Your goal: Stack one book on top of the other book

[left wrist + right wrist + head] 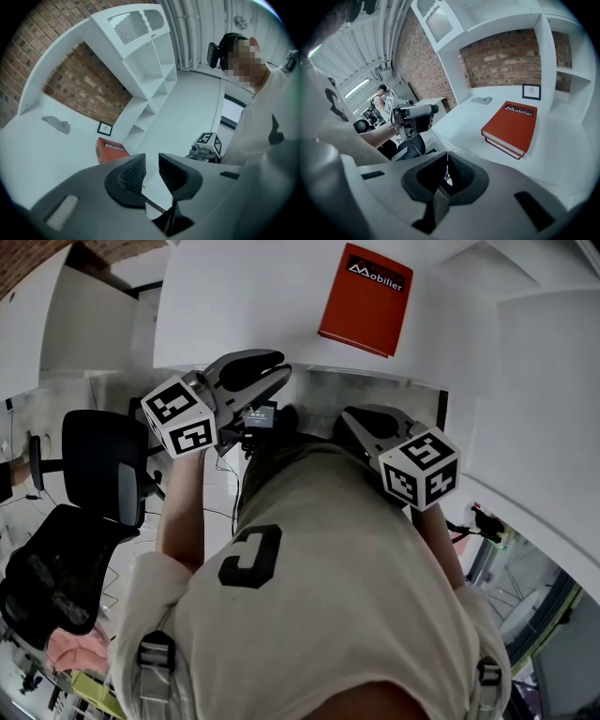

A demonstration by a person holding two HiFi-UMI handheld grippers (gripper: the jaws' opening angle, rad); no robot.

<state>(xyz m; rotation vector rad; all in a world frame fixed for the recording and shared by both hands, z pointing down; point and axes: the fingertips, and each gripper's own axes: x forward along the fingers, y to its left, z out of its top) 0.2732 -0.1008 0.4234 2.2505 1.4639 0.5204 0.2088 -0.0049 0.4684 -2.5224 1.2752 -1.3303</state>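
1. On the white desk (234, 296), beneath a brick wall (501, 61) and white shelves (150, 70), we see two red books (511, 126) stacked.
2. Our left gripper (151, 165) stands slightly apart and holds nothing; our right gripper (447, 161) is closed and empty.

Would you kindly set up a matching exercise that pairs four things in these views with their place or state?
Things:
1. Two red hardcover books
2. Left tool
3. Right tool
4. Black office chair

Places or states:
A. Jaws together, nothing held
B. Standing on the floor
C. Stacked one on the other on the white desk
D. Jaws slightly apart, nothing between them

Pairs: 1-C, 2-D, 3-A, 4-B
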